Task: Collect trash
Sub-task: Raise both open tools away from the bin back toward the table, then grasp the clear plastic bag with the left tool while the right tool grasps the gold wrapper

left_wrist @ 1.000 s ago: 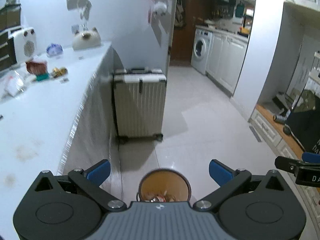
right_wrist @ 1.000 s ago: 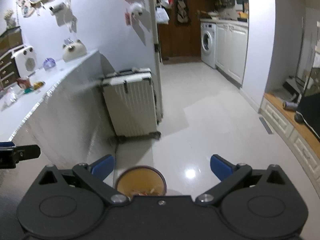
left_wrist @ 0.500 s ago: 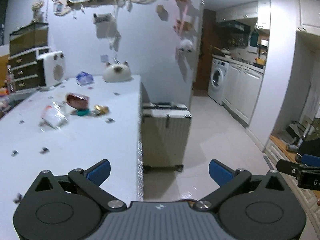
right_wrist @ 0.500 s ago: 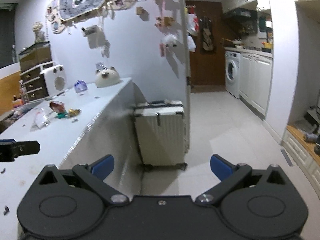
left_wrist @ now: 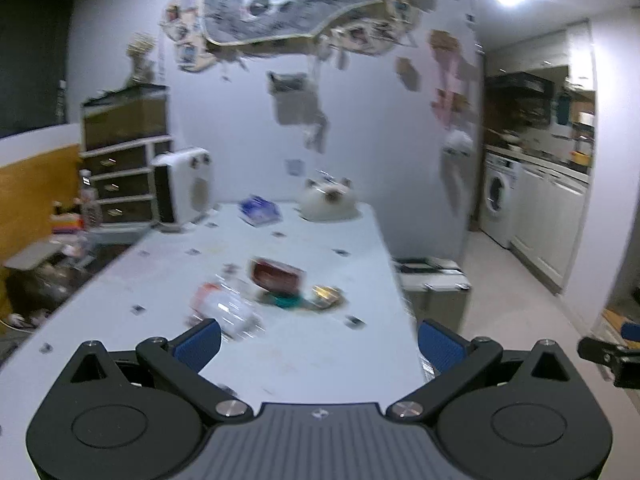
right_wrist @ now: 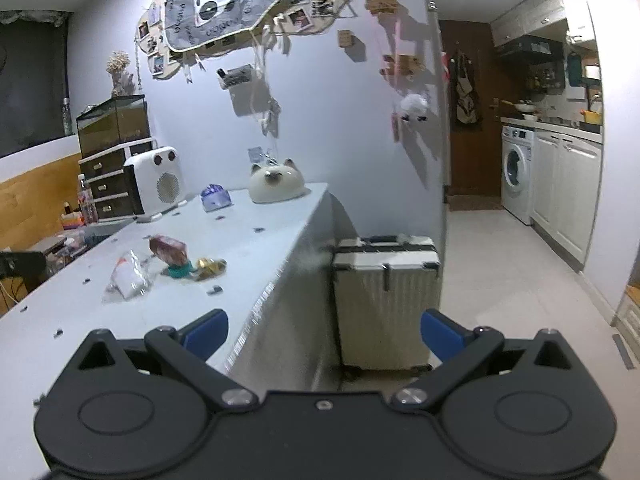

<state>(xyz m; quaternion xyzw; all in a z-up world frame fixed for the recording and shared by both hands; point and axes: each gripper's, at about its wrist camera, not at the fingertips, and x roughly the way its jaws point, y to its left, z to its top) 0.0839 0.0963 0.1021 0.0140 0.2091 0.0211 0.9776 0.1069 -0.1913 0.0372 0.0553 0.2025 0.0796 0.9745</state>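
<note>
On table (right_wrist: 260,248), trash (right_wrist: 168,264); grippers (right_wrist: 324,330) apart.

A home: washing machine (right_wrist: 516,168), suitcase (right_wrist: 386,300), photo-decked wall (right_wrist: 248,12).

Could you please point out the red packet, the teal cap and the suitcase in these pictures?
red packet (right_wrist: 169,249), right wrist view, middle of its face
teal cap (right_wrist: 179,271), right wrist view, its side
suitcase (right_wrist: 385,312), right wrist view, ribbed front
</note>
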